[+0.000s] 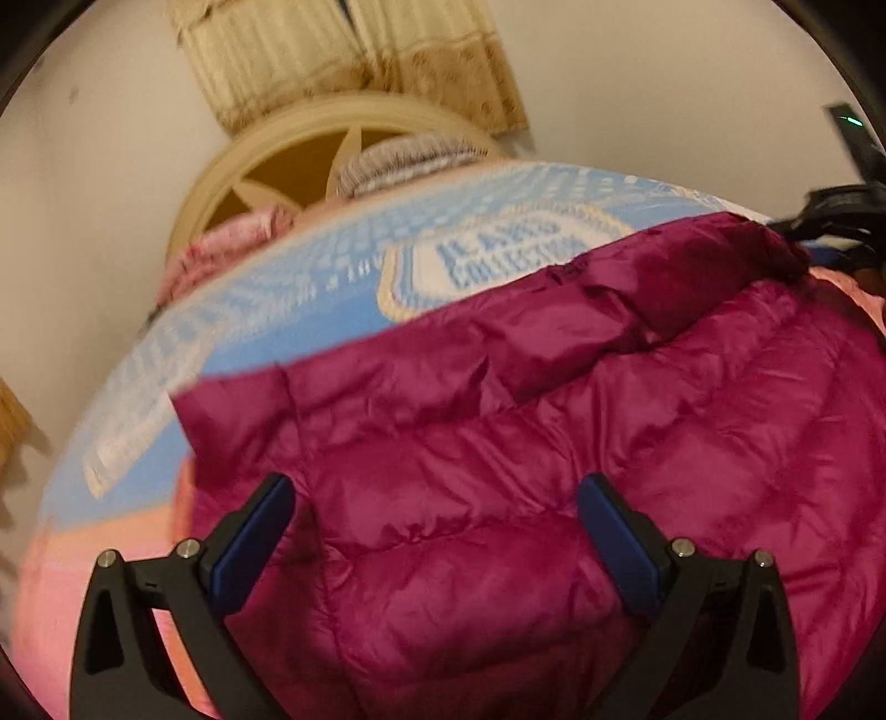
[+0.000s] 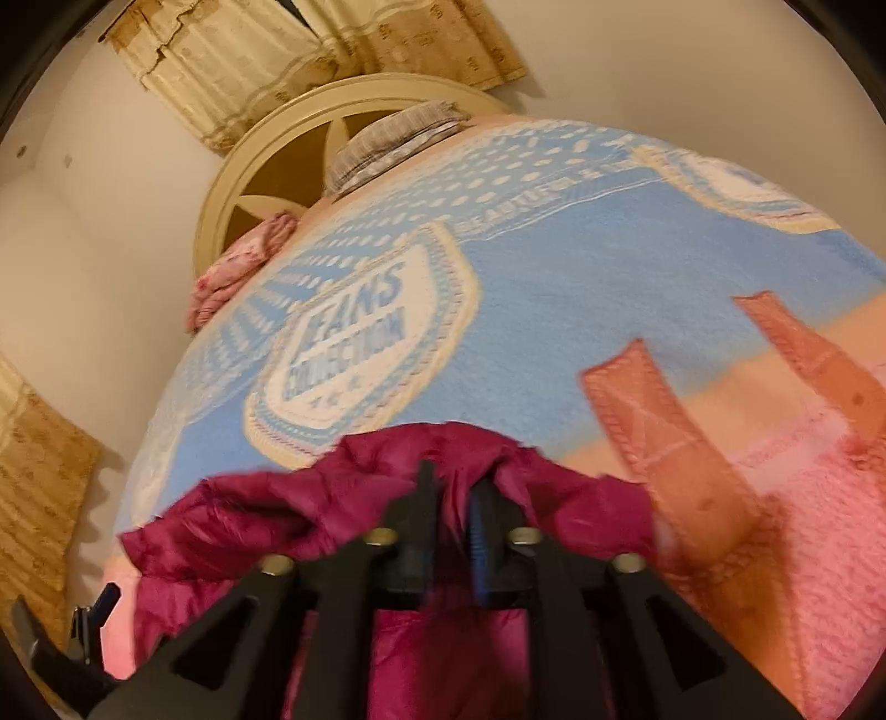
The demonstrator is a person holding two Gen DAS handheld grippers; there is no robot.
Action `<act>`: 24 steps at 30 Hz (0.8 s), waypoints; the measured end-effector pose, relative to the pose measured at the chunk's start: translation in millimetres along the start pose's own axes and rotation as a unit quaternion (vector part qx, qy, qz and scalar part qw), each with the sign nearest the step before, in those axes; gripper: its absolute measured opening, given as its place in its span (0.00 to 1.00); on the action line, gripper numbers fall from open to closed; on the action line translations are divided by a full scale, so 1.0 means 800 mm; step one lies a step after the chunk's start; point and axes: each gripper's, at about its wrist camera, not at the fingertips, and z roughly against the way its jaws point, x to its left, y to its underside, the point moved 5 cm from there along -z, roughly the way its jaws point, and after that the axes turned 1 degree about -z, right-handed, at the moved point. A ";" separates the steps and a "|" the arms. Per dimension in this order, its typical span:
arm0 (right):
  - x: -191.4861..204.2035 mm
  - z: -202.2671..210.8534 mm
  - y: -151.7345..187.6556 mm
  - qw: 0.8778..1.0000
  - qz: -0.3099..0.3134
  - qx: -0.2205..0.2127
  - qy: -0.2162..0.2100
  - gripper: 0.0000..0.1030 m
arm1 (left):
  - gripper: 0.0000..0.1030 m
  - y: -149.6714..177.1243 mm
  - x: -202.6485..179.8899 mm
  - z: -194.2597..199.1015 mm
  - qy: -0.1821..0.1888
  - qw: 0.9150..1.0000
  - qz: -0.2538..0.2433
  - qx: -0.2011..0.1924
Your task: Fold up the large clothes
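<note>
Magenta quilted nylon: the puffer jacket lies spread on a blue and pink fleece blanket that covers the bed. The blanket carries a white badge print and orange strap motifs. At the far end stands a cream round headboard, with a grey folded cloth and a pink bundle resting against it. Beige patterned curtains hang on the pale wall behind.

Left gripper: poised low over the jacket body, pointing toward the headboard, its two blue-padded fingers set wide apart with jacket fabric showing between them; no grip on the cloth.

Right gripper: reaches forward over a raised, bunched edge of the jacket, jaws drawn close together and pinching that fold. In the left wrist view it appears at the jacket's far right corner, where the fabric is lifted off the blanket. Both views are motion-blurred.
</note>
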 end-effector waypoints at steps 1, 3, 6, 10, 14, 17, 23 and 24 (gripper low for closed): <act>-0.002 0.006 -0.002 1.000 0.003 -0.010 0.010 0.86 | 1.00 0.001 0.004 -0.003 0.005 1.000 0.009 0.006; -0.002 0.031 -0.008 0.999 0.005 -0.047 0.015 0.94 | 1.00 0.002 0.004 -0.004 0.004 1.000 0.016 0.010; 0.026 0.061 -0.014 0.997 0.022 -0.071 -0.003 0.94 | 1.00 0.005 0.000 -0.008 0.000 1.000 0.022 0.017; 0.114 0.063 0.012 0.991 0.115 -0.072 -0.010 0.75 | 1.00 0.001 0.000 -0.015 -0.013 0.999 0.034 0.025; 0.148 0.010 0.041 0.991 0.130 -0.033 -0.004 0.63 | 1.00 0.000 0.002 -0.014 -0.018 0.999 0.036 0.025; 0.150 -0.029 0.063 0.991 0.134 -0.008 0.010 0.63 | 1.00 -0.003 0.004 -0.019 -0.013 0.999 0.039 0.027; 0.137 -0.068 0.076 0.991 0.127 0.008 0.031 0.63 | 1.00 -0.006 0.004 -0.028 -0.010 0.998 0.046 0.033; 0.136 -0.071 0.077 0.991 0.127 0.008 0.032 0.63 | 1.00 -0.006 0.003 -0.029 -0.010 0.998 0.047 0.034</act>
